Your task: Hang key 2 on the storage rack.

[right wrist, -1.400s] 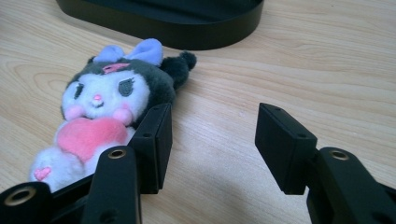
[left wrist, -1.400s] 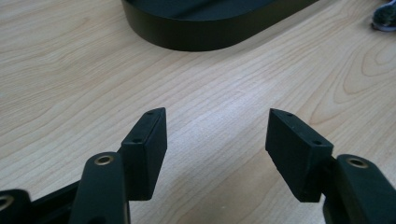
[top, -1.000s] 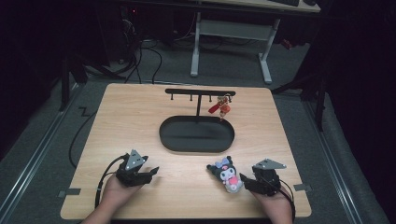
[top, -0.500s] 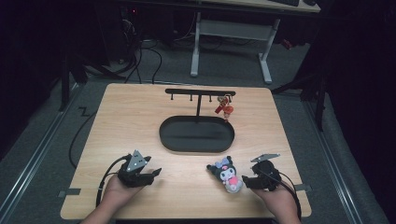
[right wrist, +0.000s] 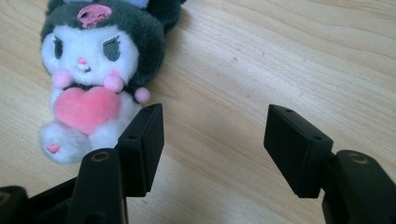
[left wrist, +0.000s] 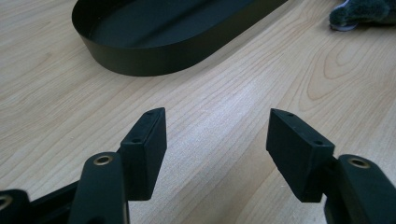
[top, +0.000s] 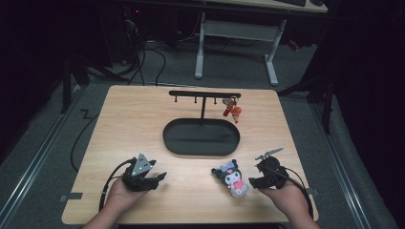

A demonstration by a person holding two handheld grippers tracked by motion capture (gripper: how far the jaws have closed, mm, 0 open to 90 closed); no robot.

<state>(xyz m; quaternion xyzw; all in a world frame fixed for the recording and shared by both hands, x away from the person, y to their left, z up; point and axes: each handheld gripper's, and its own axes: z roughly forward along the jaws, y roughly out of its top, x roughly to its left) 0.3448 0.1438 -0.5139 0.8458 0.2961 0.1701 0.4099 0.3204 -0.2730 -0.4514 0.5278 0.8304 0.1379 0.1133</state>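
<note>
Right tool sits released just beside the plush toy lying on the worktop, left tool released too, so closing off-centre from here could nudge the toy aside instead of gripping it.

A plush toy is showing dark grey, white and a pink heart; the tray is looking black on the pale wood-grain table.
</note>
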